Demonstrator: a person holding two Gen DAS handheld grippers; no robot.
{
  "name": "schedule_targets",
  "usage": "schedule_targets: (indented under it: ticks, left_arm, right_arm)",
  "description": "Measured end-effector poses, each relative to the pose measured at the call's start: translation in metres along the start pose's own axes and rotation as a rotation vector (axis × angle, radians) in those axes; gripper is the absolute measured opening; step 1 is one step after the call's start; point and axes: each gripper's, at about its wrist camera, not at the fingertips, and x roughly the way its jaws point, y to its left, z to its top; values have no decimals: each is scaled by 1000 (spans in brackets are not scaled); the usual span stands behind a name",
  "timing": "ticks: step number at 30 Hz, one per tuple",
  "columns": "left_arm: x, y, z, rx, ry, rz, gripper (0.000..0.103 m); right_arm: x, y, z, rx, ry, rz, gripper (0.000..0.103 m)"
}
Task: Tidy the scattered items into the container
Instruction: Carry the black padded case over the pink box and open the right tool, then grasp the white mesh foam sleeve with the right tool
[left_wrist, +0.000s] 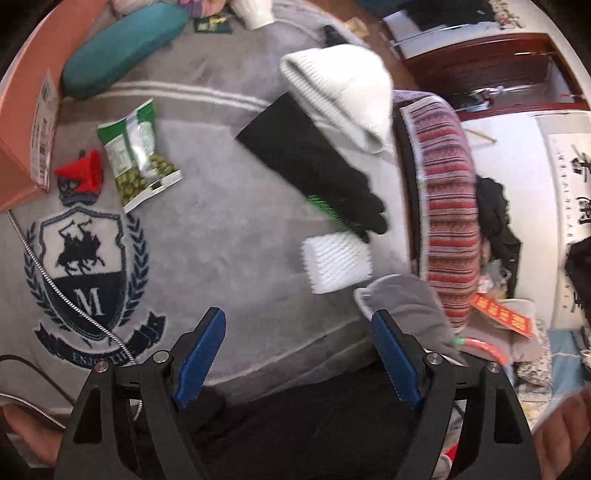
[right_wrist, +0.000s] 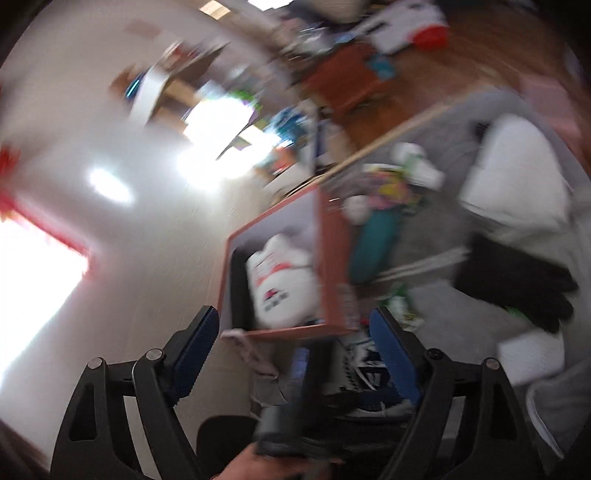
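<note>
My left gripper (left_wrist: 297, 350) is open and empty above a grey blanket (left_wrist: 221, 240). On the blanket lie a green snack bag (left_wrist: 138, 155), a black glove (left_wrist: 317, 170), a white knit hat (left_wrist: 343, 92), a white folded cloth (left_wrist: 338, 264) and a teal case (left_wrist: 122, 48). The orange box (left_wrist: 22, 122) stands at the left edge. My right gripper (right_wrist: 291, 350) is open and empty, just before the orange box (right_wrist: 332, 258), which holds a white plush toy (right_wrist: 280, 280). The right view is blurred.
A striped round cushion (left_wrist: 443, 206) stands at the blanket's right edge. A metal hose (left_wrist: 55, 284) crosses the blanket's crest at left. A small red item (left_wrist: 86, 173) lies beside the snack bag. A white vase (left_wrist: 255, 13) is at the far edge.
</note>
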Motion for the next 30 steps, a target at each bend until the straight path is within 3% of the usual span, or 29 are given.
schedule_targets:
  ticks: [5, 8, 11, 12, 13, 15, 18, 19, 23, 27, 28, 29, 30]
  left_arm:
    - [20, 5, 1, -2, 15, 86, 81]
    - [32, 4, 0, 30, 16, 153, 81]
    - [43, 0, -1, 69, 14, 213, 81]
    - [47, -1, -1, 79, 18, 232, 81]
    - [51, -2, -2, 87, 24, 245, 81]
    - [59, -5, -2, 107, 33, 264, 81]
    - [63, -5, -3, 119, 37, 300, 81]
    - [64, -4, -3, 119, 38, 307, 81]
    - [66, 4, -2, 95, 50, 330, 81]
    - [65, 8, -1, 79, 59, 318, 81]
    - [64, 8, -2, 80, 58, 316, 81]
    - [63, 8, -2, 82, 56, 314, 81]
    - [62, 8, -2, 83, 53, 313, 81]
  right_arm:
    - [-35, -119, 5, 274, -120, -51, 84]
    - [-40, -199, -16, 450, -150, -105, 85]
    - [-32, -265, -47, 604, -92, -233, 85]
    - [-24, -289, -58, 763, -28, -193, 85]
    - [-19, -300, -59, 823, -8, -145, 86]
    - [-14, -298, -50, 799, -6, -167, 93]
    - [15, -275, -41, 636, 162, -336, 94]
    - [17, -269, -38, 602, 177, -364, 94]
    - [8, -264, -35, 596, 133, -350, 94]
    - [32, -254, -33, 512, 236, -425, 94]
    - [37, -251, -30, 486, 240, -442, 92]
    - [39, -248, -26, 469, 230, -453, 70]
    - [39, -252, -27, 467, 221, -435, 37]
